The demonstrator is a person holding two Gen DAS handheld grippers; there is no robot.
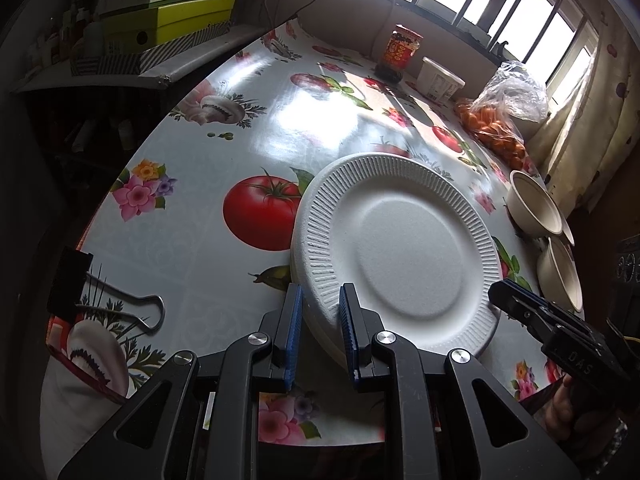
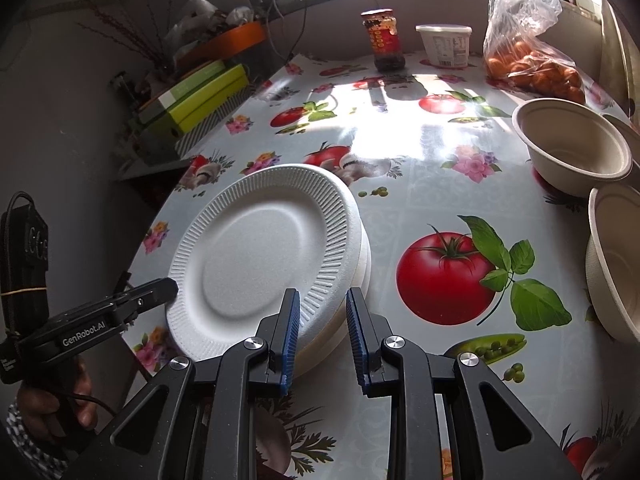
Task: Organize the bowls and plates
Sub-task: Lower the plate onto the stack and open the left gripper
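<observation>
1. On the printed tablecloth [image 1: 192,248], near the front edge: a stack of white foam plates [image 1: 400,248], top plate sitting slightly askew on those beneath.
2. Left gripper [image 1: 320,312]: jaws nearly closed, pinching the near-left rim of the top plate; blue pads stood either side of the ribbed edge.
3. Right gripper [image 2: 322,316]: jaws likewise narrow, set on the near-right rim of the stack; whether the pads pressed one plate or several could not be told.
4. Bowls [image 2: 576,152]: cream, open side up, grouped at the right side of the table, well apart from the plates; one more bowl [image 2: 616,268] lay nearer the front edge.
5. Step judged in hand: squaring the plate stack with both grippers.
6. Handling note: foam rims were likely to dent or snap, so light pressure suited; both hands would best move together and level, keeping the stack flat on the cloth.
7. Hazard: the stack lay close to the table edge; any nudge would be safer directed inward, toward the table's middle.
8. Not in the way: jar [image 2: 384,40], tub [image 2: 444,46], bag of oranges [image 2: 532,64], at the far end.
</observation>
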